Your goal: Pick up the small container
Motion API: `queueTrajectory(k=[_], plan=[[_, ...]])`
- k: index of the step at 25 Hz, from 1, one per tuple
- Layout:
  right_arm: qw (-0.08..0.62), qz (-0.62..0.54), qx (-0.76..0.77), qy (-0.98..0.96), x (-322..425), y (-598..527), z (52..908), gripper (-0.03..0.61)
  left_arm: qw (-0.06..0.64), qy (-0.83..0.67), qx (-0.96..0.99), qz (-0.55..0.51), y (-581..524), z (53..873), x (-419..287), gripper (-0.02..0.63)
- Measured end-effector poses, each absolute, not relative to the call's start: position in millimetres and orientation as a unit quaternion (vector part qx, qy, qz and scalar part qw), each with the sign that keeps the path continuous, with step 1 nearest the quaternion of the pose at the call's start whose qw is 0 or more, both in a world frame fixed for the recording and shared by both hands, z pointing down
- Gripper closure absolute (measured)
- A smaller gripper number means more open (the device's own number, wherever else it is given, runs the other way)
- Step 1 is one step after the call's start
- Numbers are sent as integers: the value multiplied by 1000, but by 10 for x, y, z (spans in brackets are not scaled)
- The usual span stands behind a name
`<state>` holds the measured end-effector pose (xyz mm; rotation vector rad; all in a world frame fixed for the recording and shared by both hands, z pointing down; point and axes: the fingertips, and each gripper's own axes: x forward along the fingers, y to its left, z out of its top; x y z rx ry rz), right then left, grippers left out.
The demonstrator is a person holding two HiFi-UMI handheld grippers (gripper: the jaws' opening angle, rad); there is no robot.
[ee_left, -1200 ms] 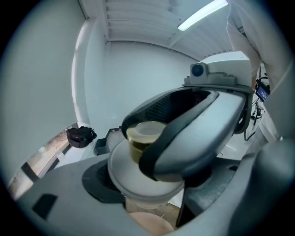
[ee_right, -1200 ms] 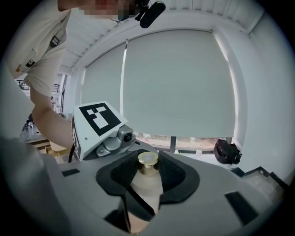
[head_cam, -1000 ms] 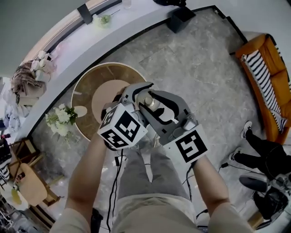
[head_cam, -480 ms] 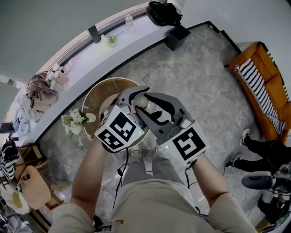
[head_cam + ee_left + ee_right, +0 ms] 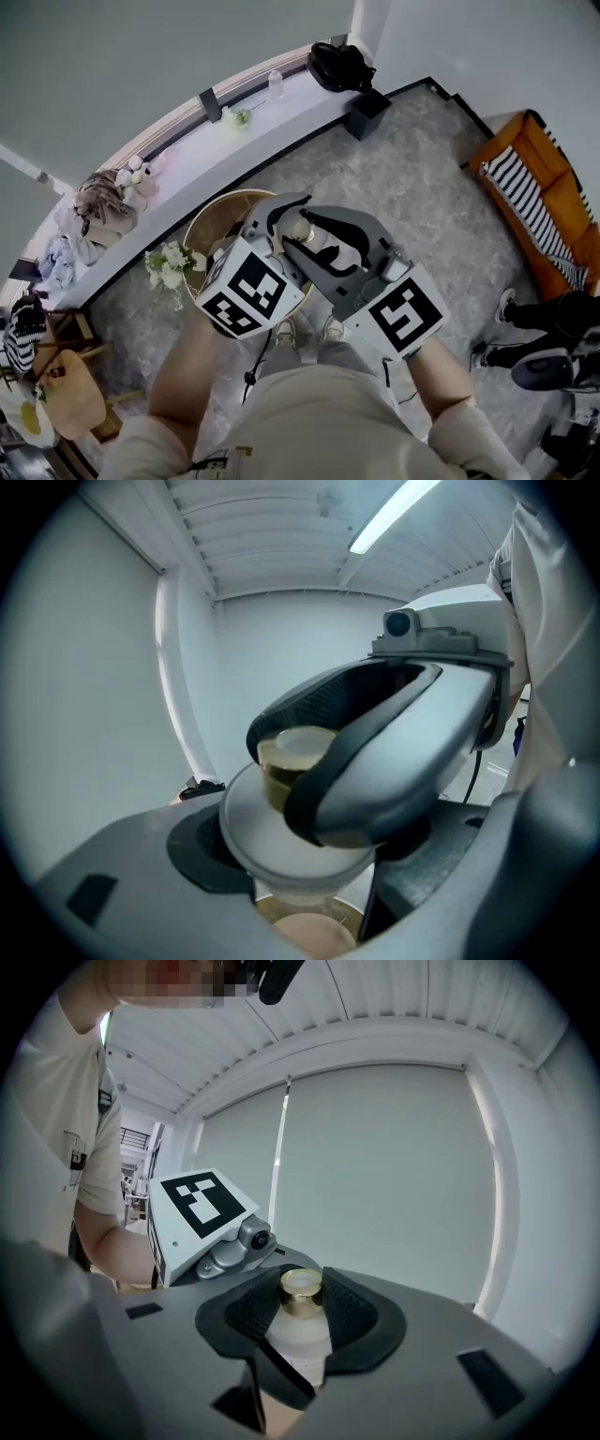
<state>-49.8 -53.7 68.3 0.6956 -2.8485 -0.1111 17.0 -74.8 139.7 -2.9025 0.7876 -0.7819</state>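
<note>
Your right hand-held gripper point(image 5: 302, 1309) is clamped on the container point(image 5: 300, 1344) at the shoulder, pads hugging the neck just under the gold cap point(image 5: 301, 1290). Your left hand-held gripper point(image 5: 309, 855) is closed on the frosted white body lower down, the two tools crossed over each other. So the container's up in the air between them, clear above the round desk point(image 5: 202, 230). It looks light, rigid and smooth, glass or hard plastic I'd guess, so slippery and maybe breakable. The neck under the cap is the sure hold; squeeze gently.
</note>
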Motion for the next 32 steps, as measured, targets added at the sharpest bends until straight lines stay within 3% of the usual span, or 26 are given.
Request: queueTrajectory(k=[9, 32], plan=[[92, -53, 202, -974, -500, -200, 384, 442, 34, 290, -922, -256, -483, 1074, 117, 278], [116, -17, 193, -974, -400, -53, 784, 442, 8, 279, -920, -276, -292, 1498, 212, 278]])
